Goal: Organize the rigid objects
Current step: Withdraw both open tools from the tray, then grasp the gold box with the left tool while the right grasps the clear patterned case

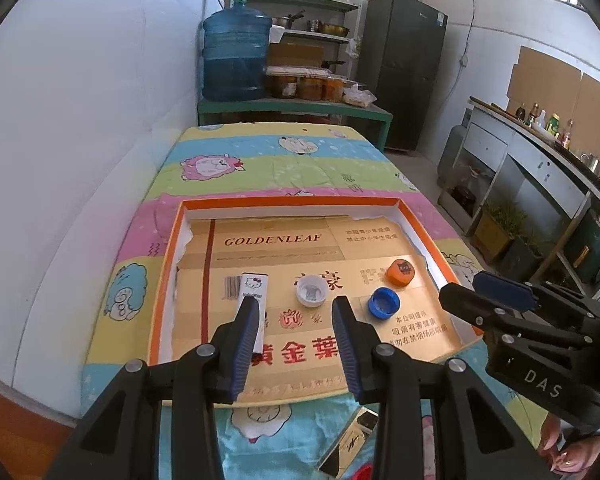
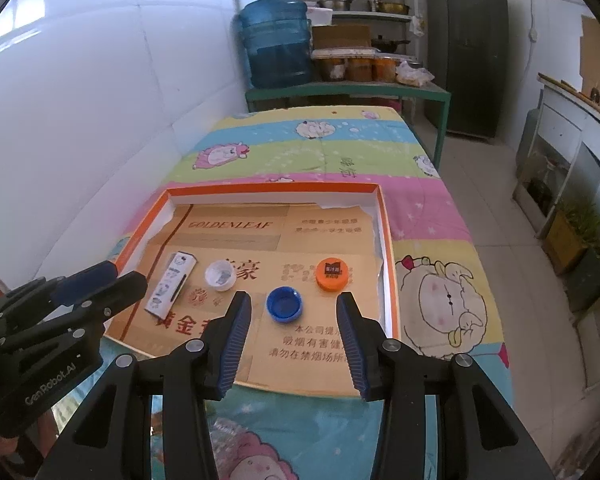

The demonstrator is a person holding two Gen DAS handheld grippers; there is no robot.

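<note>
An orange-rimmed shallow box (image 1: 168,248) (image 2: 388,240) lined with gold cardboard lies on the cartoon-print cloth. In it lie a white Hello Kitty box (image 1: 254,286) (image 2: 172,284), a white cap (image 1: 312,290) (image 2: 220,275), a blue cap (image 1: 384,302) (image 2: 285,304) and an orange cap (image 1: 400,271) (image 2: 333,274). My left gripper (image 1: 296,310) is open and empty over the box's front, its left finger overlapping the Hello Kitty box. My right gripper (image 2: 294,306) is open and empty, its fingers to either side of the blue cap and above it.
A gold packet (image 1: 350,444) and a red object (image 1: 360,474) lie on the cloth in front of the box. A green bench with a blue water jug (image 1: 236,56) stands behind the table. A white wall runs along the left, a counter (image 1: 540,148) on the right.
</note>
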